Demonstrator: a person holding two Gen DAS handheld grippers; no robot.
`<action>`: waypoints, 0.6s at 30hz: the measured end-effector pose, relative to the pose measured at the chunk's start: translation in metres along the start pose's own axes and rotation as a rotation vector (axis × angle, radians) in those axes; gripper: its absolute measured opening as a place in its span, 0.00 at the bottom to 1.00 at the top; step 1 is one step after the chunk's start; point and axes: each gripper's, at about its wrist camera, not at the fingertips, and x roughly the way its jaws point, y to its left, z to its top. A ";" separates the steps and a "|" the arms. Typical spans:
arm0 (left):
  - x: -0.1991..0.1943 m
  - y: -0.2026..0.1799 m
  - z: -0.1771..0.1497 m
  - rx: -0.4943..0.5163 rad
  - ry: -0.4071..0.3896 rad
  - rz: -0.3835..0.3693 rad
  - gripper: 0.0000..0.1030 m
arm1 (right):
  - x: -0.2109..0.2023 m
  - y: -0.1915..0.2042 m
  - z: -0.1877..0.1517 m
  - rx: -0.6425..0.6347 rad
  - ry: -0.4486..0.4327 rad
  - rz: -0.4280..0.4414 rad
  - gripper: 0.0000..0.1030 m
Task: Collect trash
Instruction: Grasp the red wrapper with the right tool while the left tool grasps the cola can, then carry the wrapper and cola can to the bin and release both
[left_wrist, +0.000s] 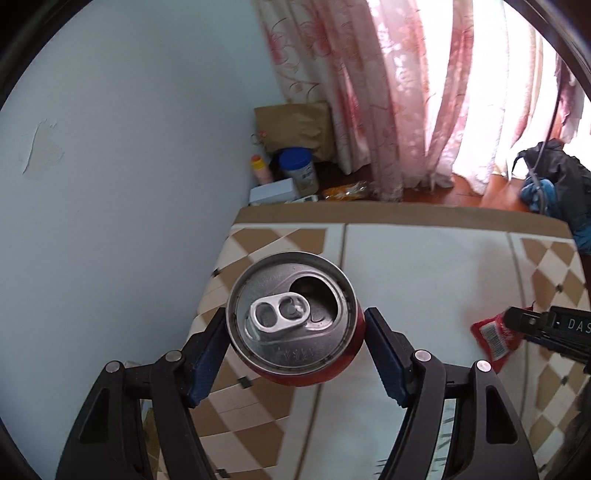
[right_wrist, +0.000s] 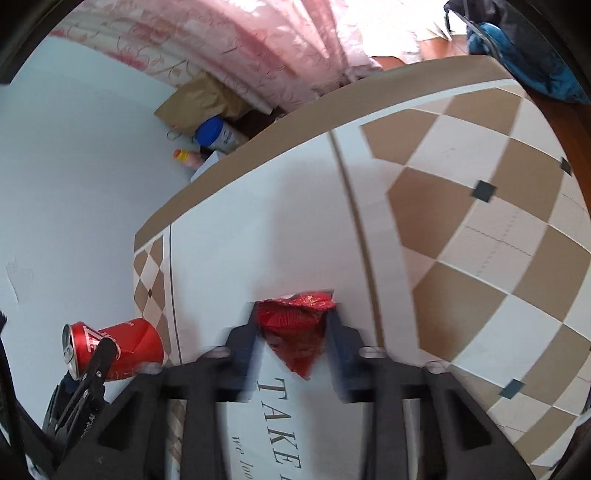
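Where the pale blue wall (left_wrist: 122, 177) meets the table's left edge, the left gripper (left_wrist: 295, 332) holds a red aluminium can (left_wrist: 291, 314) above the table, its blue-padded fingers clamped on the can's round sides. The can's dull silver lid faces the left wrist camera, pull tab flat and mouth open; the right wrist view shows its red body dented. Under it lies a smooth tablecloth (left_wrist: 406, 266), white in the middle, with tan and cream diamonds and small dark squares at the sides. To the right, the right gripper (right_wrist: 293, 332) has its fingers closed on a crinkled, shiny red wrapper (right_wrist: 295, 328) that lies on the white part of the cloth; a barcode shows on the wrapper in the left wrist view. The gripper is motion-blurred, so the exact contact is hard to make out. Printed lettering on the cloth is cut off by the gripper body. Far behind the table stand a brown paper bag (left_wrist: 295, 125), a blue-lidded jar (left_wrist: 297, 170), a small orange-capped bottle (left_wrist: 260, 170) and pink flowered curtains (left_wrist: 388, 92). A dark bag (left_wrist: 557, 181) sits at the far right, partly cut off.
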 end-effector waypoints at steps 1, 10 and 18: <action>0.000 0.002 -0.001 -0.003 0.001 0.003 0.67 | -0.003 0.004 -0.003 -0.017 -0.015 -0.005 0.29; -0.053 0.003 -0.018 -0.011 -0.071 -0.039 0.67 | -0.092 0.014 -0.035 -0.118 -0.176 -0.018 0.28; -0.157 -0.028 -0.038 0.028 -0.192 -0.182 0.67 | -0.216 -0.035 -0.084 -0.072 -0.328 0.003 0.28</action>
